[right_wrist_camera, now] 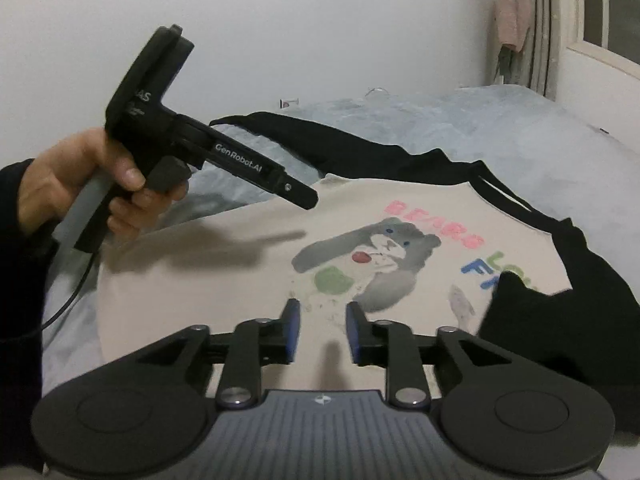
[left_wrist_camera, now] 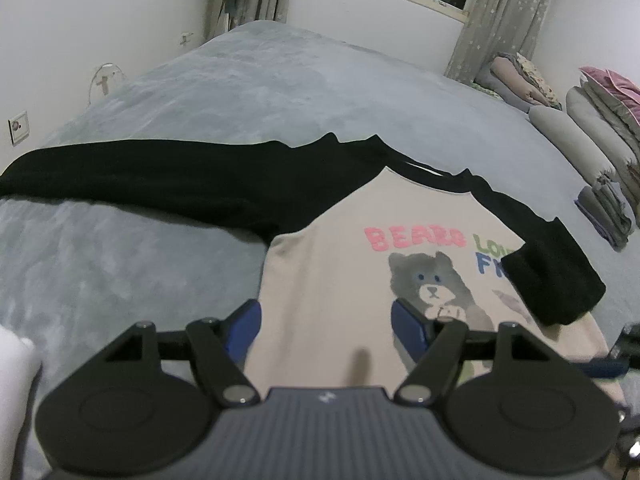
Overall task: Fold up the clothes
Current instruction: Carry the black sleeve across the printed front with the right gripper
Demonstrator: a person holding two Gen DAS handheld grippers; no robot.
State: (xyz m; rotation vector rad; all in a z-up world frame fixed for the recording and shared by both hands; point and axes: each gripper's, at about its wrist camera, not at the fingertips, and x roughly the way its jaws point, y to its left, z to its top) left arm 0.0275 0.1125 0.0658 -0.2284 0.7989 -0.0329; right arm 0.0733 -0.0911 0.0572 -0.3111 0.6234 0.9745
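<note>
A cream raglan sweatshirt (left_wrist_camera: 320, 280) with black sleeves lies face up on a bed covered by a grey-blue plush blanket (left_wrist_camera: 240, 92). Its chest shows a grey bear print (left_wrist_camera: 432, 284) under pink lettering that reads "BEARS". One black sleeve (left_wrist_camera: 140, 176) stretches out flat across the blanket to the left in the left wrist view, while the other sleeve (left_wrist_camera: 560, 276) is folded inward so its cuff lies over the print's edge. The left gripper (left_wrist_camera: 326, 320) hovers above the sweatshirt's lower body with its blue-padded fingers spread wide, holding nothing. The right gripper (right_wrist_camera: 322, 330) hangs over the lower front of the sweatshirt, fingers parted with a clear gap, also holding nothing. In the right wrist view, the person's left hand (right_wrist_camera: 80, 184) grips the handle of the left tool above the garment. Folded bedding (left_wrist_camera: 592, 128) is stacked along the bed's far right edge beside curtains (left_wrist_camera: 496, 12).
</note>
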